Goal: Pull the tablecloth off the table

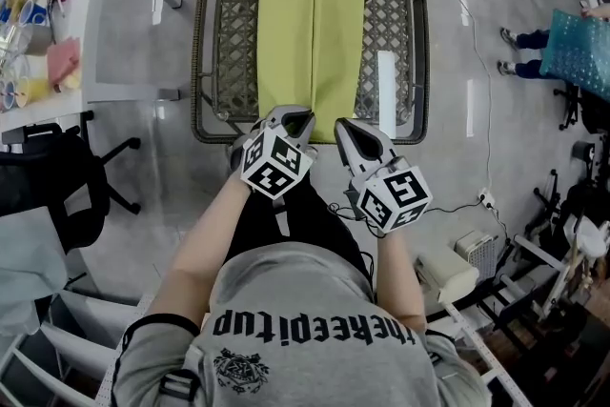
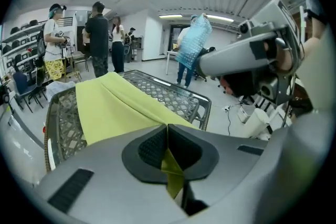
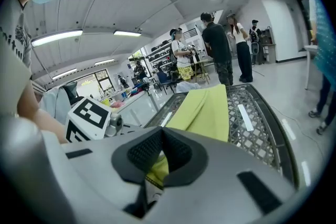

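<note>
**Head view: both grippers pinch the cloth's near end**

Head view shows the soft yellow-green fabric tablecloth (image 1: pixel 312 14) lying as a long strip down the middle of the dark lattice-patterned tabletop (image 1: pixel 214 33), from the far rim to the near edge where the person stands. The left gripper (image 1: pixel 289 119) and the right gripper (image 1: pixel 345 129) sit side by side at that near edge. Each has its jaws pressed together on a fold of the cloth; the gripper views show yellow fabric caught between the dark pads.

From where I stand the cloth looks light and limp. It rises in a soft ridge toward the left gripper, so it should drape and bunch, not slide as a flat sheet. The near hem is the sensible place to hold it, one grip toward each corner. The lattice may drag at the fabric, so I would guess a low, even pull by both hands keeps it from skewing or slipping out of a pinch.
</note>
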